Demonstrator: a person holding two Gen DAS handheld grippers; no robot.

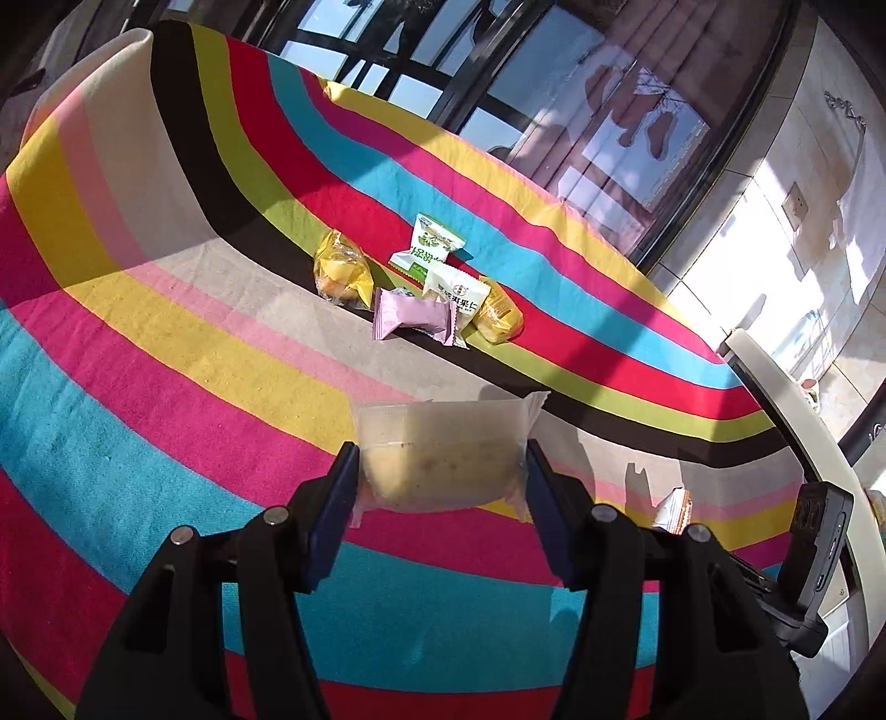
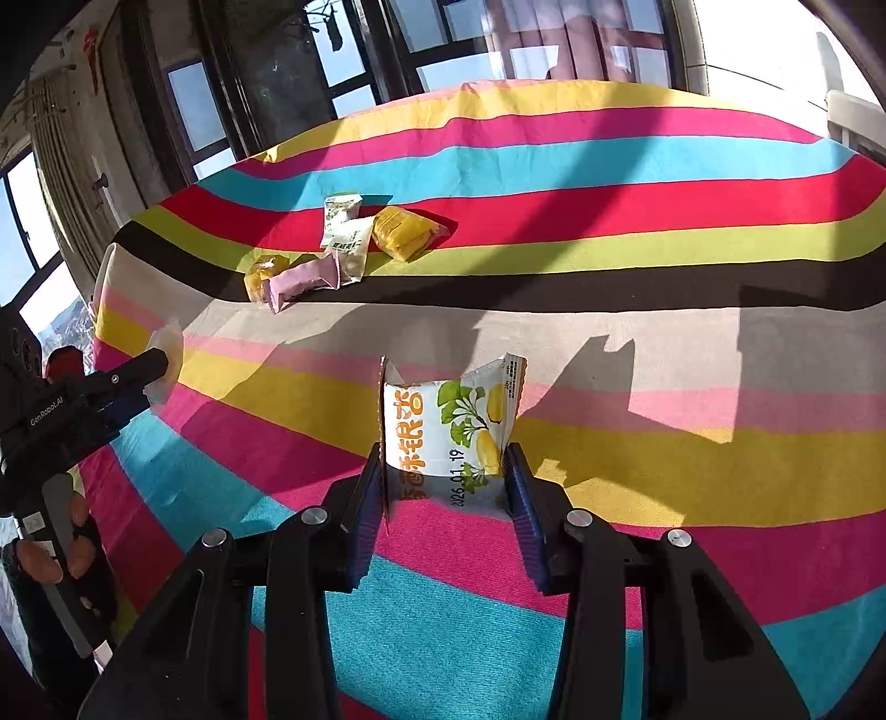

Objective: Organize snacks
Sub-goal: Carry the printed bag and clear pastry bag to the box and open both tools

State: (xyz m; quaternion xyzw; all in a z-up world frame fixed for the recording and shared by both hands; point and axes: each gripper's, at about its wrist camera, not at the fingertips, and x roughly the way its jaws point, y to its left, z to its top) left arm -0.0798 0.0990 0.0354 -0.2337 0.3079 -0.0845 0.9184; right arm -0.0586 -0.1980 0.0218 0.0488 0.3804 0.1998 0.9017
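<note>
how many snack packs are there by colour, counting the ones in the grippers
yellow cake packs: 2
white packs with green print: 2
pink pack: 1
clear frosted pack, left gripper: 1
white-and-orange pack, right gripper: 1
total: 7

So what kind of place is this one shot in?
Probably a home, a sunlit room or balcony: big dark-framed windows, a curtain, and a table under a striped cloth with snacks.

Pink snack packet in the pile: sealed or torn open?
Looks sealed: the pink packet lies closed in the pile, both crimped ends intact, nothing spilling out.
</note>
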